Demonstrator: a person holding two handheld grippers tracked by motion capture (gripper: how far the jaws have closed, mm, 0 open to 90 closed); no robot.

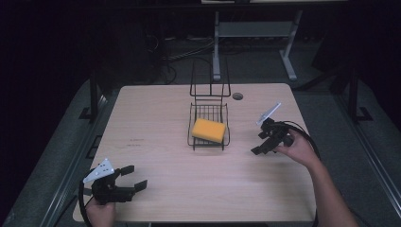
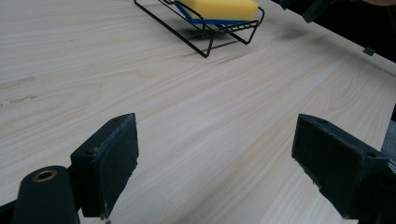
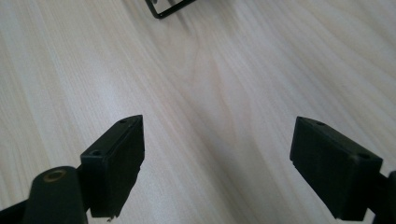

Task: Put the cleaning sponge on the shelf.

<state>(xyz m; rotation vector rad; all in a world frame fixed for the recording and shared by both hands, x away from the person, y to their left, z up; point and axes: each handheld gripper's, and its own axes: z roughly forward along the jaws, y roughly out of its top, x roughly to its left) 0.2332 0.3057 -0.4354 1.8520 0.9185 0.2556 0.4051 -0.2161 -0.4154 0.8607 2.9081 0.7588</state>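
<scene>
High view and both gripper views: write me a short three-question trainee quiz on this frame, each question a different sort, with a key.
1. True or false: the yellow sponge lies inside the black wire rack.
2. Which gripper is nearer the rack? A) left gripper B) right gripper
3. Fill in: both grippers have their jaws ____, with nothing between them but the wooden table.

Key:
1. True; the sponge rests in the rack's tray.
2. B; it sits just right of the rack, while the left gripper is at the table's near left corner.
3. Open.
</scene>
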